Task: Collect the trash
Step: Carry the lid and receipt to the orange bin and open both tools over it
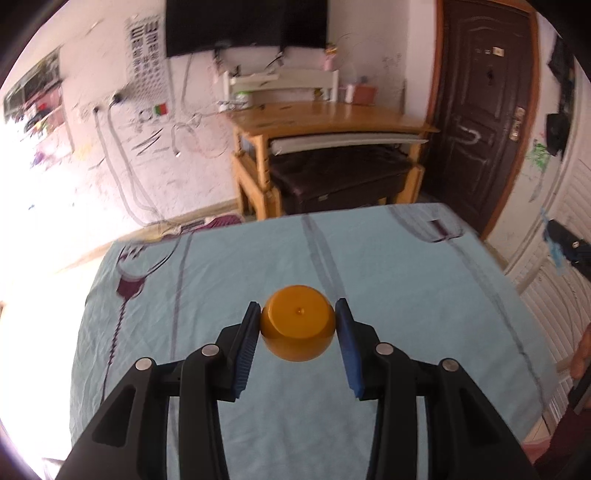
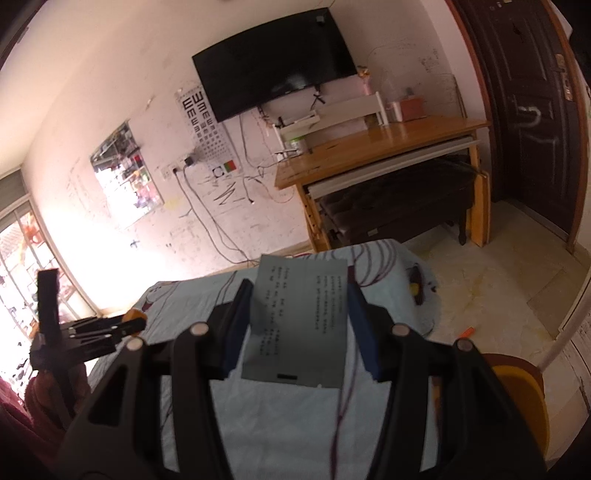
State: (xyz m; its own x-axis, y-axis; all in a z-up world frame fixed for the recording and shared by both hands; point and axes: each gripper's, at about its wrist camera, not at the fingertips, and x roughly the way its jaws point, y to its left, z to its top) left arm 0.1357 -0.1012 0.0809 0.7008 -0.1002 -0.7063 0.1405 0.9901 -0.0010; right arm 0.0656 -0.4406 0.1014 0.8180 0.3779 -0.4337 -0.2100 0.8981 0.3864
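Observation:
My left gripper (image 1: 298, 314) is shut on an orange plastic cap (image 1: 297, 328) and holds it above the table with the light blue cloth (image 1: 406, 266). My right gripper (image 2: 297, 295) is shut on a grey printed box (image 2: 301, 321), held above the same blue cloth (image 2: 280, 424). The left gripper also shows in the right wrist view (image 2: 136, 321) at the far left, with the orange cap (image 2: 133, 315) at its tip.
A wooden desk (image 1: 325, 118) with a dark stool under it stands against the far wall, below a black TV (image 1: 245, 24). A dark door (image 1: 484, 110) is at the right. An orange bin (image 2: 524, 391) stands on the floor at the right of the table.

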